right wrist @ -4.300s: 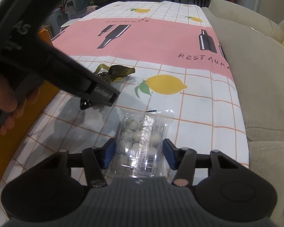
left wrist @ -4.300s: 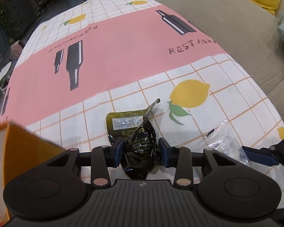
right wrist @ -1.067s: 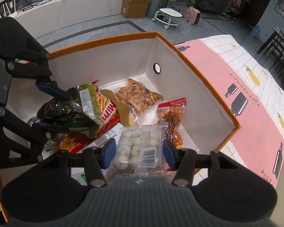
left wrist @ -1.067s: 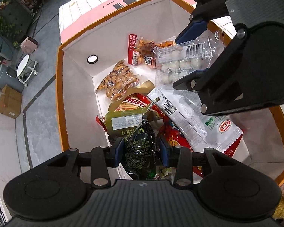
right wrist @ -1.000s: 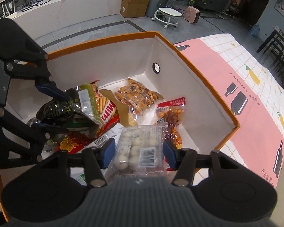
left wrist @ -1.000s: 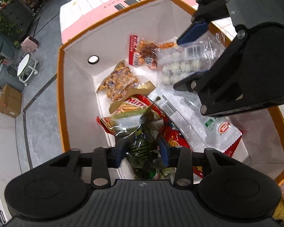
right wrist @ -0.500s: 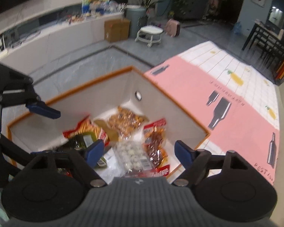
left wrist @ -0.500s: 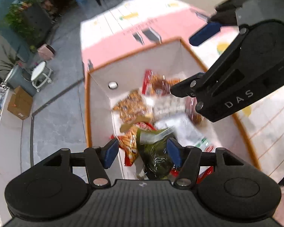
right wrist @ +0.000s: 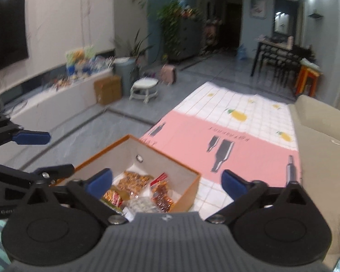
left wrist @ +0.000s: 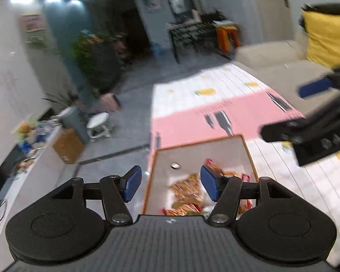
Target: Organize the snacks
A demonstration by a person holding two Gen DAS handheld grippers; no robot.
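Both packets are now lying in the orange box (right wrist: 188, 195) instead of in my tools: the clear tray of white balls (right wrist: 141, 204) is resting among the other snacks (left wrist: 188, 189), near the box's middle. I am holding the left tool (left wrist: 171, 185) and the right tool (right wrist: 166, 181) above the box, both spread wide and carrying nothing. Around the box, the patterned cloth on the desk (right wrist: 249, 140) is showing no loose snack that I can make out, though blur is hiding detail. I am judging the risk to be a careless swing: the two tools are hanging near each other, and clipping the box's rim could tip it off the desk edge.
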